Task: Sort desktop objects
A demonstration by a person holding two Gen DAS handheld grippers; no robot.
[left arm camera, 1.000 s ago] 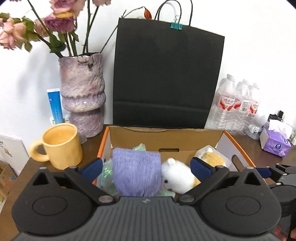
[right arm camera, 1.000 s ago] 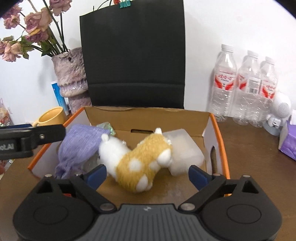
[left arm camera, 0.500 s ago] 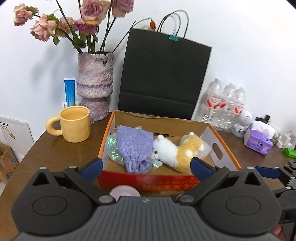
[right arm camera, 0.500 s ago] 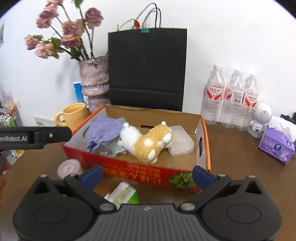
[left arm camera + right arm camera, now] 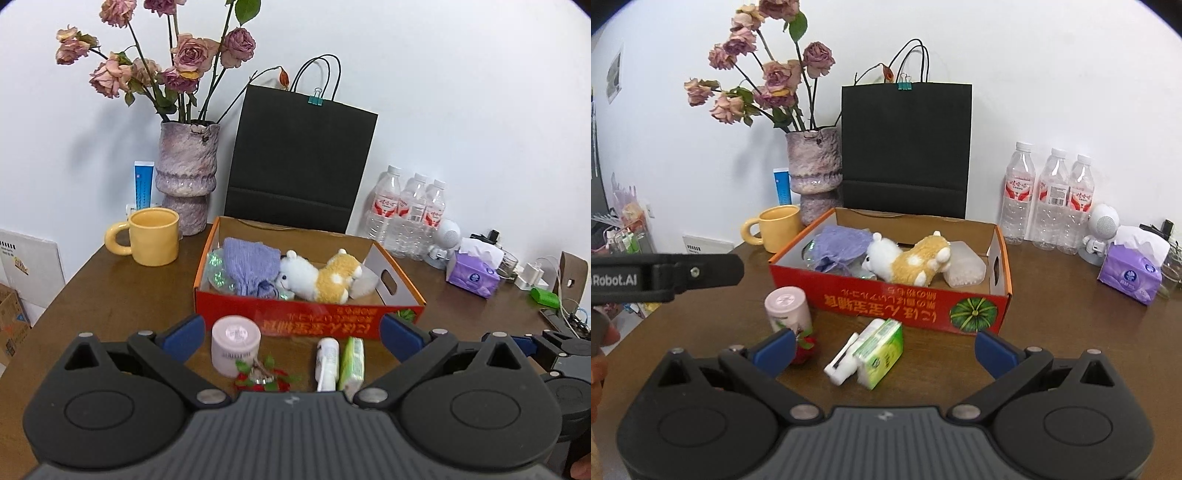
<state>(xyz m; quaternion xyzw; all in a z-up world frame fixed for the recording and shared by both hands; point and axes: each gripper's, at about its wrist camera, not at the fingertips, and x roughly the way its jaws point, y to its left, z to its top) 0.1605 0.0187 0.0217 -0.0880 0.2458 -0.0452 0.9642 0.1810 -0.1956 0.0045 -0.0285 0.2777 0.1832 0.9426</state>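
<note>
The green tissue packet [image 5: 880, 353], long axis toward 1 o'clock, is found at 12 o'clock, nearest the wide-open, empty right claw [image 5: 884, 350].

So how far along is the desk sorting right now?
Partly done. The box already holds a plush toy, purple cloth and a white pack. Both the left gripper and right gripper are open and empty. Left on the table: pink jar, white tube, green pack, red trinket.
</note>
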